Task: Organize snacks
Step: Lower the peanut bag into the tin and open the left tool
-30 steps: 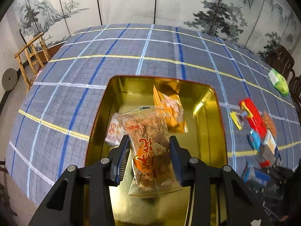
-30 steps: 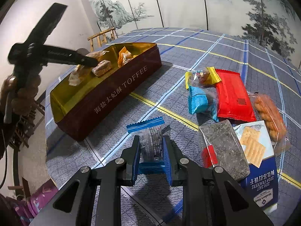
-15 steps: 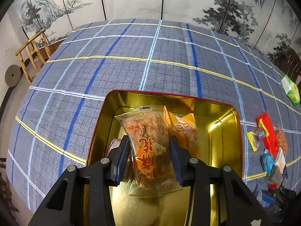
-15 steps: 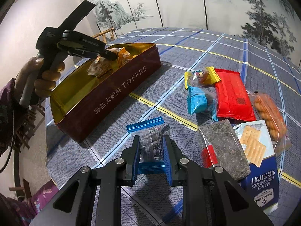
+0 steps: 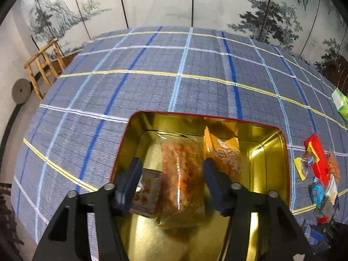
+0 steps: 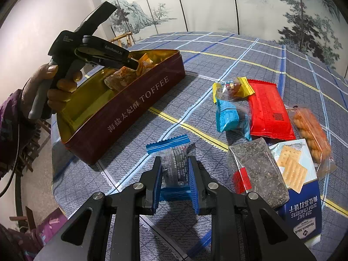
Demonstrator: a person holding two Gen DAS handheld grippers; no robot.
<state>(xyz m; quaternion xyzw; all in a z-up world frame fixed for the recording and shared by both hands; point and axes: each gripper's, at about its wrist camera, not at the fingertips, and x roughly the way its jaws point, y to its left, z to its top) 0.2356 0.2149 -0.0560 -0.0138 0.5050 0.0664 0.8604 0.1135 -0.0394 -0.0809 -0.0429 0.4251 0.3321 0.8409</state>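
Note:
The gold-lined toffee tin (image 5: 269, 150) with dark red sides (image 6: 139, 106) stands on the checked cloth. My left gripper (image 5: 171, 174) hangs over it with its jaws wide apart. A clear peanut packet (image 5: 182, 178) lies loose between them inside the tin, blurred. An orange packet (image 5: 224, 154) and a small red-printed packet (image 5: 148, 193) also lie in the tin. My right gripper (image 6: 175, 174) is shut on a blue-ended silver snack packet (image 6: 174, 165) just above the cloth, in front of the tin.
To the right lie loose snacks: a red packet (image 6: 267, 111), a blue packet (image 6: 228, 117), a yellow-ended candy (image 6: 232, 87), a dark seed packet (image 6: 258, 171), a soda cracker box (image 6: 300, 202) and a biscuit bag (image 6: 311, 128). A green packet (image 5: 339, 104) lies far right.
My left gripper has opened and let the peanut packet drop into the tin. My right gripper has held still with its packet.

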